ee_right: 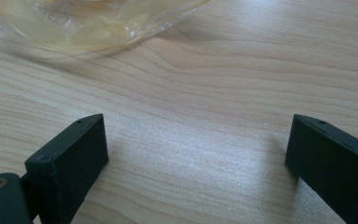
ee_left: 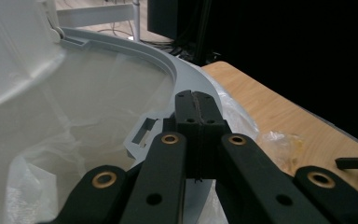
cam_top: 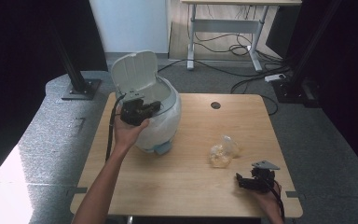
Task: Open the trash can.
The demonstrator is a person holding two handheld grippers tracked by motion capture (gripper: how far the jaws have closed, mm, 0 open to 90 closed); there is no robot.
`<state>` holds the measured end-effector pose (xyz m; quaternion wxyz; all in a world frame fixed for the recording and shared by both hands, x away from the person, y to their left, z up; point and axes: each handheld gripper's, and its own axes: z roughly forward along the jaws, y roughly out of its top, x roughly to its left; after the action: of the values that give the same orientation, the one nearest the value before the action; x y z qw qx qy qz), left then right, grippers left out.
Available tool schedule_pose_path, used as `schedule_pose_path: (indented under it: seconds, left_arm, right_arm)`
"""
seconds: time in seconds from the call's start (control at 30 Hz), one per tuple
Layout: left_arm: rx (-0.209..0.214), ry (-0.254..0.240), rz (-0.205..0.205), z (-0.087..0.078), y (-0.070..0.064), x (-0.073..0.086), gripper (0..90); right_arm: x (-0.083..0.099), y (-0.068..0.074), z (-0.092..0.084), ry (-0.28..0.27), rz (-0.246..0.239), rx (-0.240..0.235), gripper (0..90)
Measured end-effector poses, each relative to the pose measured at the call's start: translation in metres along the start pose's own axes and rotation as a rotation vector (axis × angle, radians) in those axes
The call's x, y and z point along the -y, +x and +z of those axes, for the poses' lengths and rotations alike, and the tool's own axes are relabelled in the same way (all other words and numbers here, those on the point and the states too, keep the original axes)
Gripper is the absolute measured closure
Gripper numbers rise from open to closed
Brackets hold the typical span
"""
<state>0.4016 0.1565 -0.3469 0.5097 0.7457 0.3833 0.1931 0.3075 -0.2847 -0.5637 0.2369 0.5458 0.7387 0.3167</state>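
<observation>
Left gripper [ee_left: 198, 109] shut at the bin's rim, right gripper [ee_right: 196, 154] spread over bare table.

The left gripper view shows its 2 jaws pressed together at the grey rim of the white bin [ee_left: 135, 51]; whether they pinch the clear liner [ee_left: 74, 121] I cannot tell. The high view shows the bin [cam_top: 161, 121] at the table's [cam_top: 191, 186] left rear, lid up. The right gripper [cam_top: 256, 179] rests near the front right edge, jaws apart, just short of a crumpled yellowish clear bag [cam_top: 221, 151], seen glossy and wrinkled in the right gripper view [ee_right: 88, 23].
</observation>
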Motion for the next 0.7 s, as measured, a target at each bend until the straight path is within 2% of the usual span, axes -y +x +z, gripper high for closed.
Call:
schedule_pose_path:
  seconds: [0.27, 0.33, 0.37, 0.4, 0.43, 0.47, 0.5, 0.53, 0.57, 0.7]
  left_arm:
    - [0.013, -0.006, -0.010, 0.000, 0.001, 0.000, 89.7]
    - [0.022, -0.008, -0.014, -0.001, 0.001, -0.001, 87.3]
    - [0.014, -0.011, -0.005, -0.001, 0.001, -0.001, 82.1]
    - [0.014, -0.011, -0.005, -0.001, 0.001, -0.001, 71.4]
    - [-0.028, -0.038, 0.005, -0.004, -0.002, -0.001, 62.2]
    - [-0.008, -0.056, -0.011, -0.007, -0.002, -0.001, 55.9]
    - [-0.008, -0.056, -0.011, -0.007, -0.002, -0.001, 50.3]
    - [0.014, -0.081, -0.033, -0.010, -0.002, 0.000, 50.3]
    - [0.028, -0.089, -0.026, -0.017, -0.005, 0.002, 39.8]
    - [0.046, -0.084, 0.001, -0.031, -0.013, 0.012, 27.8]
  right_arm:
    - [0.000, 0.000, 0.000, 0.000, 0.000, -0.001, 4.8]
    - [0.000, 0.000, 0.000, 0.000, 0.001, -0.001, 4.8]
    - [0.000, 0.000, 0.000, 0.000, 0.001, -0.001, 4.8]
    - [0.000, 0.000, 0.000, 0.001, 0.000, -0.002, 4.8]
    - [0.000, 0.000, 0.000, 0.001, -0.001, -0.001, 4.8]
    - [0.000, 0.000, 0.000, 0.001, 0.001, 0.000, 4.8]
    - [0.000, 0.000, 0.000, 0.001, 0.001, 0.000, 4.8]
    - [-0.001, 0.000, 0.001, 0.000, 0.002, 0.000, 4.8]
    - [-0.001, 0.000, 0.001, 0.002, 0.005, 0.002, 4.8]
    - [-0.002, -0.001, 0.002, 0.002, 0.005, 0.002, 4.8]
